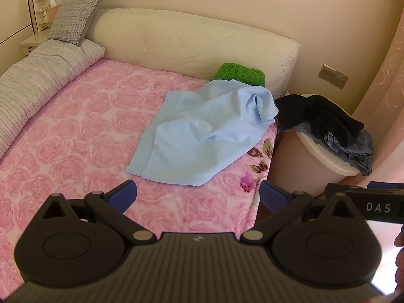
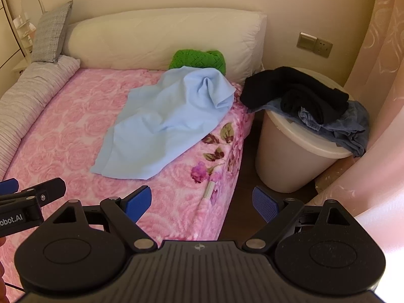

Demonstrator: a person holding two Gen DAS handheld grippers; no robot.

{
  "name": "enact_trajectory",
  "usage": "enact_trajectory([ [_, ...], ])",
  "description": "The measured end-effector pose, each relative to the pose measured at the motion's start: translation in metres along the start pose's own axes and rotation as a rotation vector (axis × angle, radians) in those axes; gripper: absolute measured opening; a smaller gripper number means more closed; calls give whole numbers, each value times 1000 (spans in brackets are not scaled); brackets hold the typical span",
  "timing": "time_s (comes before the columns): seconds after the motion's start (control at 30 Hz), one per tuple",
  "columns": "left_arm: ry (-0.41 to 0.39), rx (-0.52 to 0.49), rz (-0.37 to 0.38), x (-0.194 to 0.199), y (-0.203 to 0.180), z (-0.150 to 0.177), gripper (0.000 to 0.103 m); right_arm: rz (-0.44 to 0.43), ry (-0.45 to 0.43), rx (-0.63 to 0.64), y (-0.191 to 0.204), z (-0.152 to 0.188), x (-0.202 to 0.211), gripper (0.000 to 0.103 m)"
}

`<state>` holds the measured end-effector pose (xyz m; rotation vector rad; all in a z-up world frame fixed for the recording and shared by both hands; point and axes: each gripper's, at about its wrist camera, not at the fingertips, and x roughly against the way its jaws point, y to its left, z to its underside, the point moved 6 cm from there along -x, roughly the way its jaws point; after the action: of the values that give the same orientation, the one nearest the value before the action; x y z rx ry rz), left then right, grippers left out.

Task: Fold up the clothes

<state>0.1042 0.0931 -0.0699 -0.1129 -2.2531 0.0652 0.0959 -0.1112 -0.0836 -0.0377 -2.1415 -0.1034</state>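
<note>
A light blue garment [image 1: 202,131] [image 2: 164,123] lies crumpled on the pink rose bedspread [image 1: 75,126] [image 2: 75,126], its far end bunched up against a green knitted piece [image 1: 240,74] [image 2: 199,59]. My left gripper [image 1: 198,197] hovers open just short of the garment's near hem, nothing between its blue pads. My right gripper [image 2: 202,204] is also open and empty, held over the bed's right edge, below and right of the garment. Part of the right gripper shows at the left wrist view's right edge.
A pale bucket [image 1: 303,161] [image 2: 290,156] beside the bed holds black and denim clothes [image 1: 325,121] [image 2: 308,101]. A white bolster [image 1: 192,43] [image 2: 161,38] lines the headboard, a grey striped quilt [image 1: 32,85] and grey pillow [image 1: 78,15] lie at left. Pink curtain [image 2: 378,75] hangs at right.
</note>
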Motion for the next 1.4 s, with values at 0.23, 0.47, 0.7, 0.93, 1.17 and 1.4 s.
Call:
enact_trajectory([
  [0.23,1,10,-4,0,3,1,102,-4,1,13,1,0,0,90],
  [0.47,2,13,-3,0,5,2,102,-4,3,19,1,-2,0,90],
  [0.7,6,18,-3,0,6,4,102,2,4,21,0,-2,0,90],
  [0.93,18,15,-1,-3,6,6,102,14,10,4,-3,0,-2,90],
  [1.17,29,16,-11,-9,4,5,102,14,21,-5,-7,-3,-9,90],
  [1.4,49,48,-29,-23,8,0,102,8,32,7,-10,-15,-23,90],
])
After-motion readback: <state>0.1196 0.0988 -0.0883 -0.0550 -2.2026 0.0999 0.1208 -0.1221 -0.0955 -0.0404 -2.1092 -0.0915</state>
